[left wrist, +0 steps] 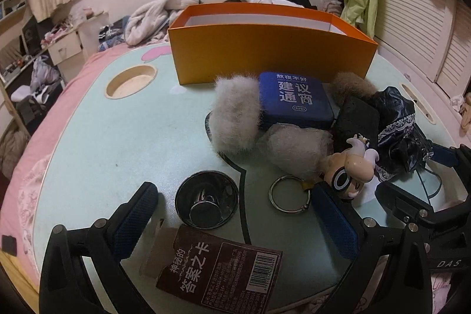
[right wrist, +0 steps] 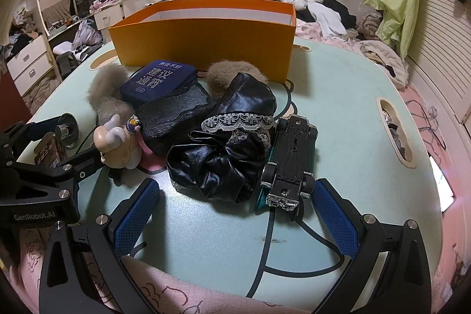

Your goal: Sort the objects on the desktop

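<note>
While both grippers hang low over the near edge of the bench (right wrist: 338, 84), their fingers stand wide apart and hold nothing.

Landmark: orange box (left wrist: 270, 49), open-topped, at the far side of the bench, long axis running left to right.

- Blue tin (left wrist: 294, 100): just in front of the box, flat, printed face up.
- Fur balls (left wrist: 235, 114): beside and touching the tin, one beige ball (right wrist: 232, 72) right against the box wall.
- Black cloth (right wrist: 217, 155) with lace trim: in a heap nearer than the tin.
- Toy car (right wrist: 290, 164): well in front of the box's right end, upside down, chassis up, long axis running toward the box, chrome bumper toward the camera. It lies between the right gripper's (right wrist: 235, 214) fingers but ahead of the tips, touching the cloth.
- Figurine (left wrist: 353, 169): nearer than the tin, just beside the left gripper's (left wrist: 232, 214) right finger (left wrist: 335, 222).
- Metal cup (left wrist: 206, 202): upright, mouth up, between the left fingers.
- Ring (left wrist: 290, 193): flat, between cup and figurine.
- Card pack (left wrist: 220, 270): nearest edge, flat, tilted.
</note>
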The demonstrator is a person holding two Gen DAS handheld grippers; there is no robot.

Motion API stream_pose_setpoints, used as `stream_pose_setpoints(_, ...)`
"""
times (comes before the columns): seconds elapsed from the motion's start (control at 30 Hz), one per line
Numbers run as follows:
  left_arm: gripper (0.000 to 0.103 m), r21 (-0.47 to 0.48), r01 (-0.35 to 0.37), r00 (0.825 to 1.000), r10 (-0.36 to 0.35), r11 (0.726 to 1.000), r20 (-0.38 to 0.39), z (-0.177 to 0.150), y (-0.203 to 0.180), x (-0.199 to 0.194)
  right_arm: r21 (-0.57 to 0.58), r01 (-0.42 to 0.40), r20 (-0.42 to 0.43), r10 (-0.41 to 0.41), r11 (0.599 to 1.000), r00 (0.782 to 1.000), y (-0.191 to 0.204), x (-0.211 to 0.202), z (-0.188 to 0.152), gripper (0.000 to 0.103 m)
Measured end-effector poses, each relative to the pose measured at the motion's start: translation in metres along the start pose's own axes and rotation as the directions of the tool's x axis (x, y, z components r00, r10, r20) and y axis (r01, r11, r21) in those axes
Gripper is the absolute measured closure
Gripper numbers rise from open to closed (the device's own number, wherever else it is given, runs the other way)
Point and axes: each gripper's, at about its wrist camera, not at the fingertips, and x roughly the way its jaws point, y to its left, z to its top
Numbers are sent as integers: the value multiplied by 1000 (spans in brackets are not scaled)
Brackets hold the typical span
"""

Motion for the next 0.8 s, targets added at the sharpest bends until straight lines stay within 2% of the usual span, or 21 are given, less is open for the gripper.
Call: stream_pose_setpoints(0.8, 0, 0, 6, 1000, -6, 1000, 17, -1, -1, -1, -2, 10, -4, -10, 1000, 1000, -3, -1, 0, 0)
